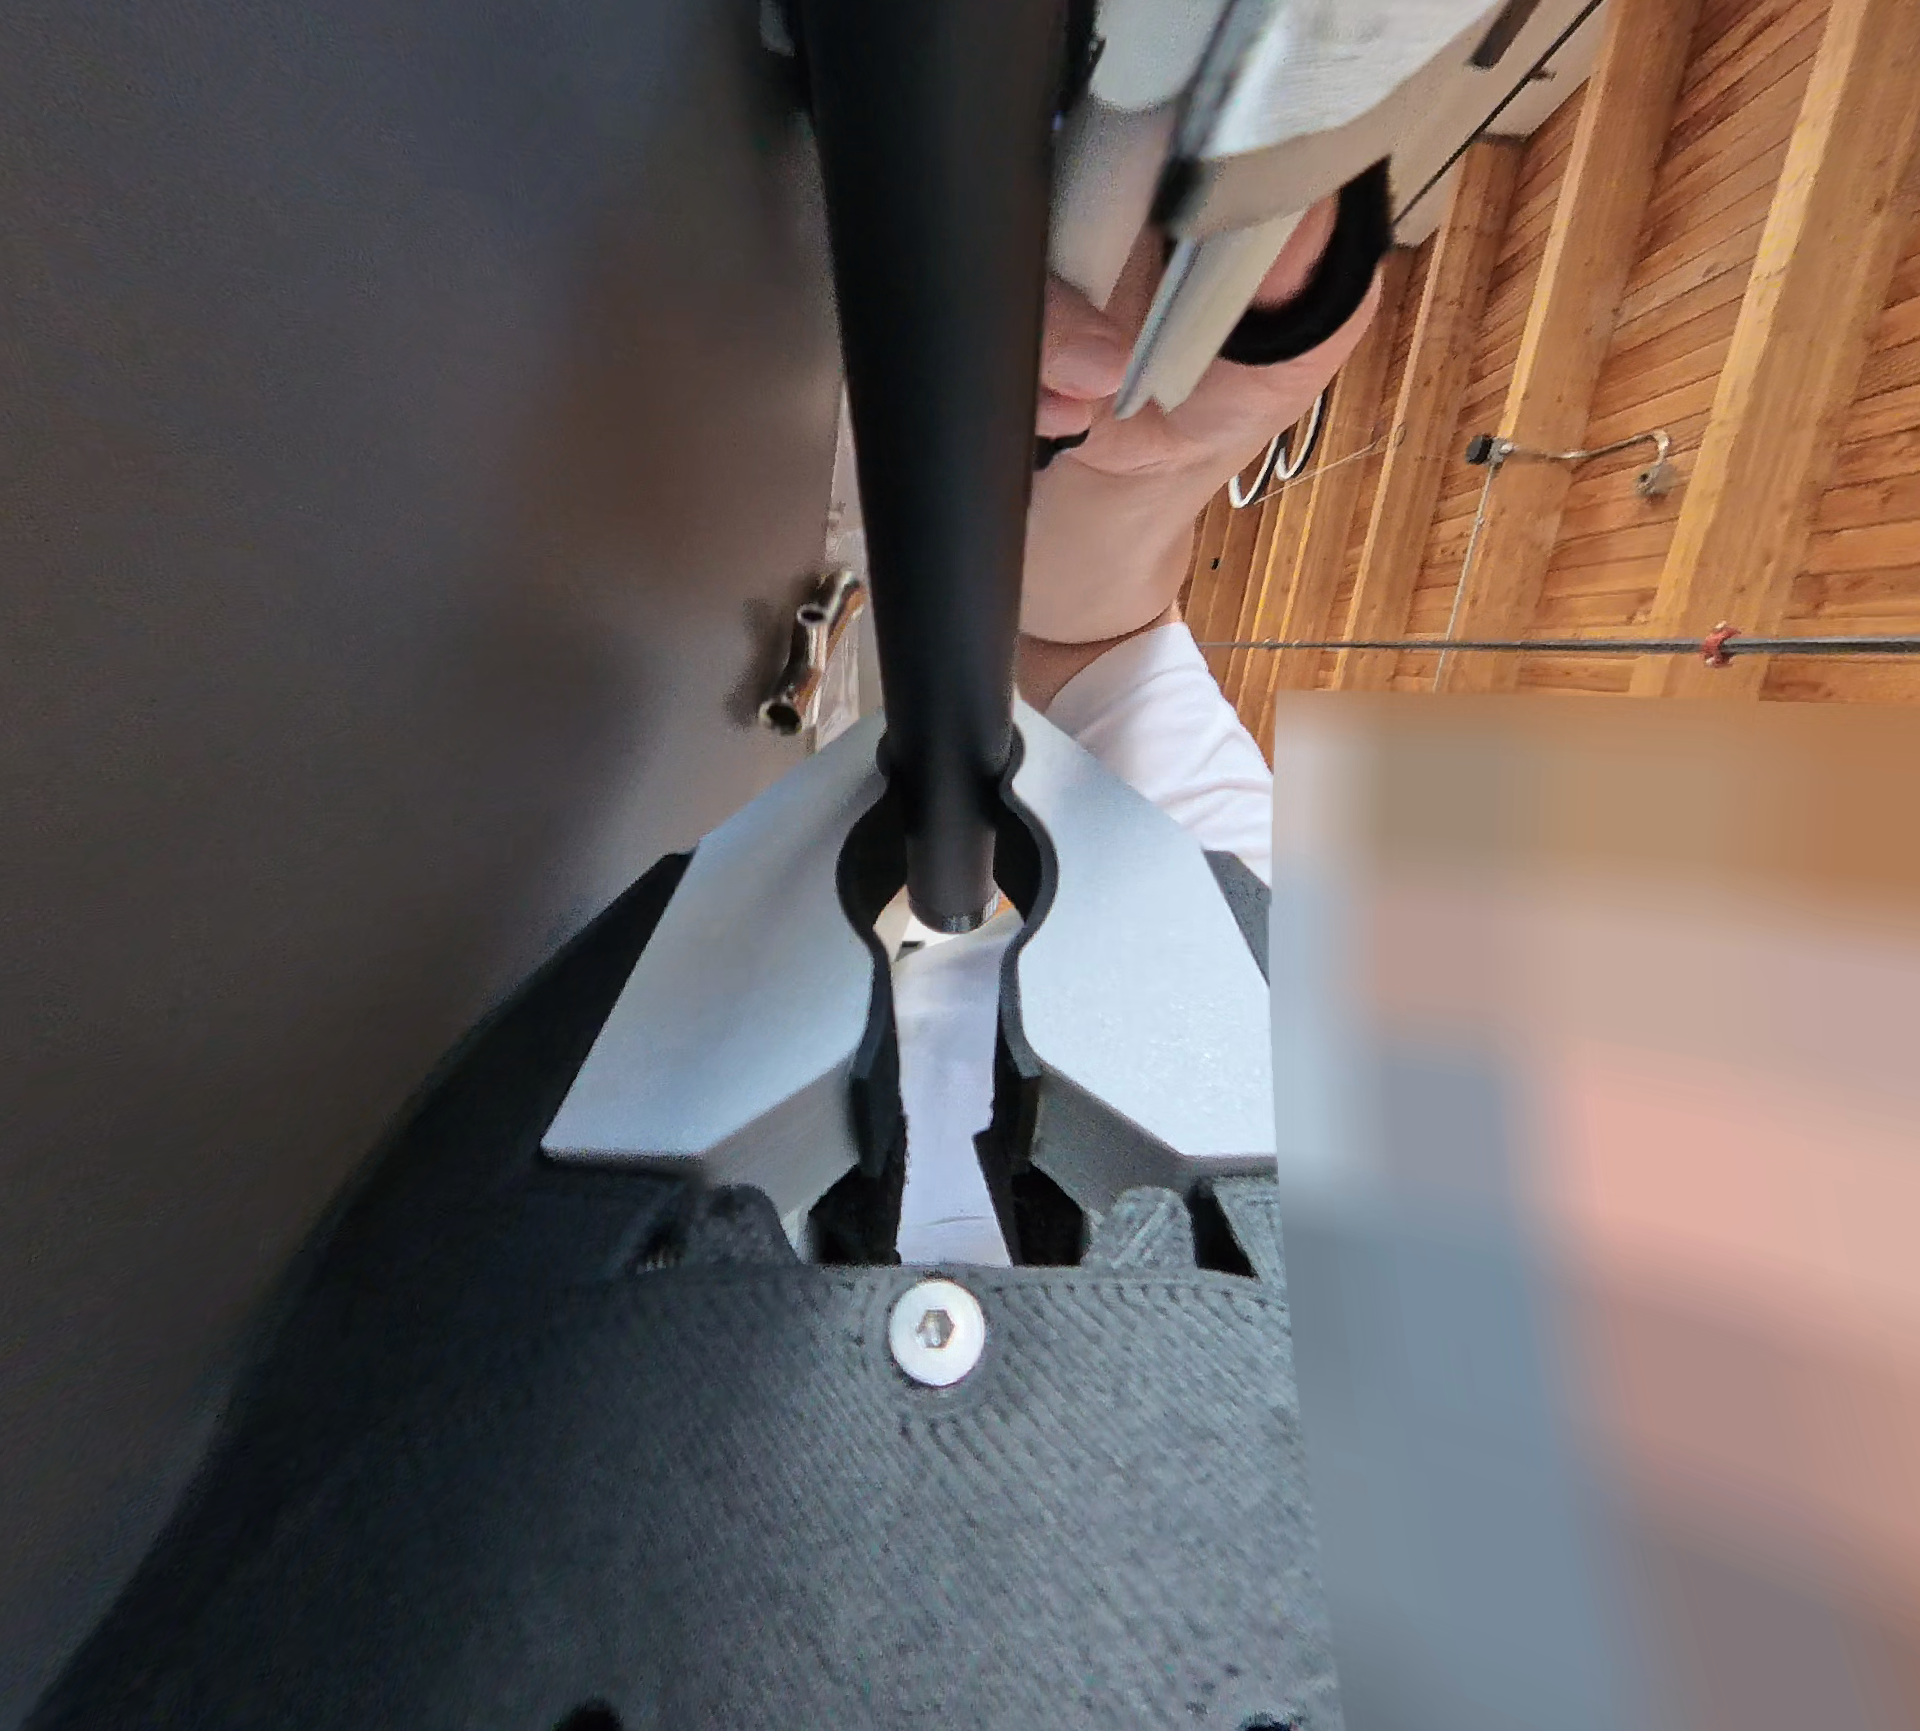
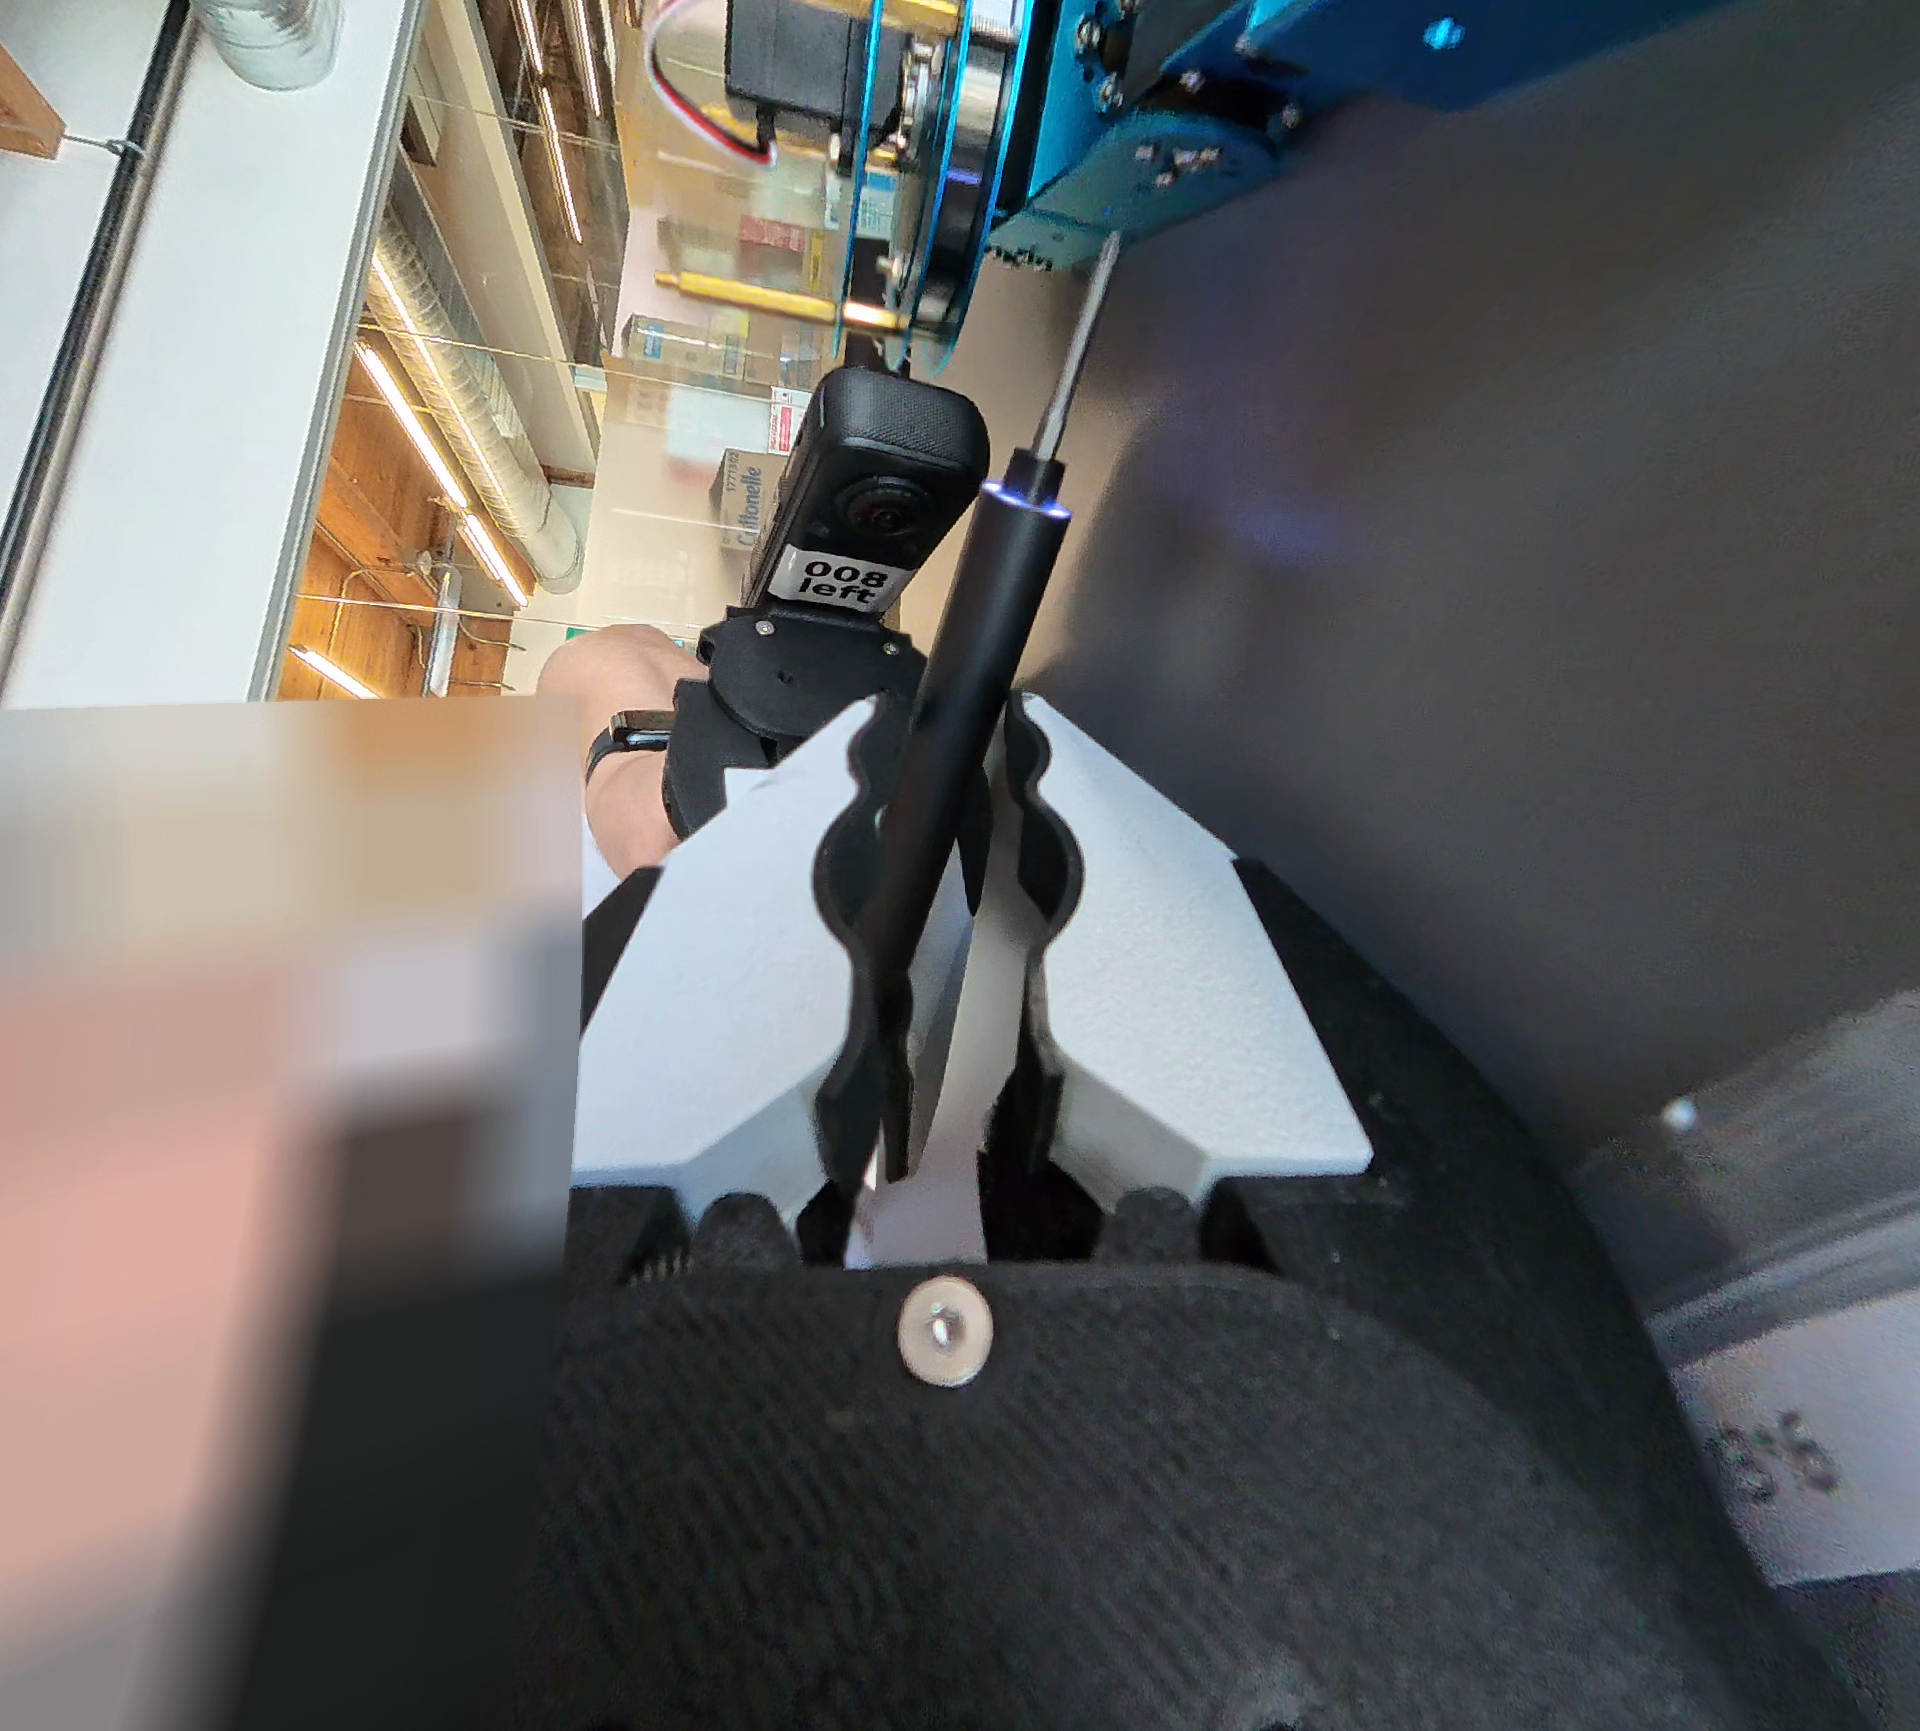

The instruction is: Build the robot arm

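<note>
My left tool (image 1: 945, 834) and right tool (image 2: 940, 834) both clench the black electric screwdriver (image 2: 977, 705), its bit at the blue robot chassis (image 2: 1164, 154), twelve o'clock.

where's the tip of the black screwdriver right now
In the right wrist view, the black screwdriver is clamped in the right claw; its thin bit reaches the lower edge of the blue metal assembly.

My left gripper (image 1: 945, 808) clamps the rear end of the screwdriver (image 2: 971, 694) | my right gripper (image 2: 940, 746) stands about its middle | its bit (image 2: 1081, 341) touches the robot chassis (image 2: 1299, 8) ahead | dark surface (image 2: 1507, 590) right of the tool.
</note>
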Available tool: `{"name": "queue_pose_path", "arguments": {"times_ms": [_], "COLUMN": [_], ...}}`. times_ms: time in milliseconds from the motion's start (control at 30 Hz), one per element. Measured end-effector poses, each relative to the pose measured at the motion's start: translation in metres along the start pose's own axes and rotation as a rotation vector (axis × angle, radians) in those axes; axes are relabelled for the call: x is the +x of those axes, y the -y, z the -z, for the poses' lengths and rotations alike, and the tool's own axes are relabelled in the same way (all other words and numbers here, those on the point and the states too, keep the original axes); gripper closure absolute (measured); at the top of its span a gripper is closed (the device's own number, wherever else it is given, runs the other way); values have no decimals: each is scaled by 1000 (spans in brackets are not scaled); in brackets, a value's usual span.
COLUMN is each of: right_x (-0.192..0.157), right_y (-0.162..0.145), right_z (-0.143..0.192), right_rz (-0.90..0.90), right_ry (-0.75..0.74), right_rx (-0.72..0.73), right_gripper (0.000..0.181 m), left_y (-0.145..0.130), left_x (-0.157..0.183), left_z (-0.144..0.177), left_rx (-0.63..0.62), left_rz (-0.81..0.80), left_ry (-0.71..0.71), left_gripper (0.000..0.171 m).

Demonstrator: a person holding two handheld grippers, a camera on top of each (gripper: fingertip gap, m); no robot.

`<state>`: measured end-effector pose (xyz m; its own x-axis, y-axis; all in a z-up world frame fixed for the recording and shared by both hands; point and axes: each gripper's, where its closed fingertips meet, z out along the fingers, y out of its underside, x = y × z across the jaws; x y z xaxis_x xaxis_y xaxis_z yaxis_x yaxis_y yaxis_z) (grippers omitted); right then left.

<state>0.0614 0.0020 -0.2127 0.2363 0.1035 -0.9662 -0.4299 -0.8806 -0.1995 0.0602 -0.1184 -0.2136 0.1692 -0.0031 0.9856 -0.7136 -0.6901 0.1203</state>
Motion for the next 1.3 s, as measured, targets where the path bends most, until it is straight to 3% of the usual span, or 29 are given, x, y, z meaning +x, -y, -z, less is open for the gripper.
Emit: {"name": "queue_pose_path", "arguments": {"times_ms": [133,267,400,500,700,800,900,1100,1300], "right_x": [-13,-32,-66,-84,-96,-113,-111,-89,-72], "right_y": [-13,-21,-43,-58,-78,-77,-65,-46,-43], "right_z": [1,2,3,9,23,28,31,26,11], "right_rz": [-9,26,81,198,371,432,444,449,432], "right_ry": [30,42,102,73,-83,-78,-179,-571,-970], "right_rx": [-3,48,36,44,115,196,283,459,548], "right_gripper": [149,149,169,171,171,171,171,170,170], "left_y": [-19,-39,-62,-73,-88,-93,-94,-83,-68], "left_x": [-1,6,15,25,18,12,2,-13,13], "left_z": [0,-9,-30,-43,-43,-23,11,109,197], "left_rx": [-44,-102,-150,-130,-73,-54,-73,-157,-127], "left_rz": [-72,-268,-471,-534,-631,-681,-724,-912,-1123], "left_ry": [34,87,145,87,84,114,153,312,420], "left_gripper": [163,163,162,161,125,115,113,119,120]}}
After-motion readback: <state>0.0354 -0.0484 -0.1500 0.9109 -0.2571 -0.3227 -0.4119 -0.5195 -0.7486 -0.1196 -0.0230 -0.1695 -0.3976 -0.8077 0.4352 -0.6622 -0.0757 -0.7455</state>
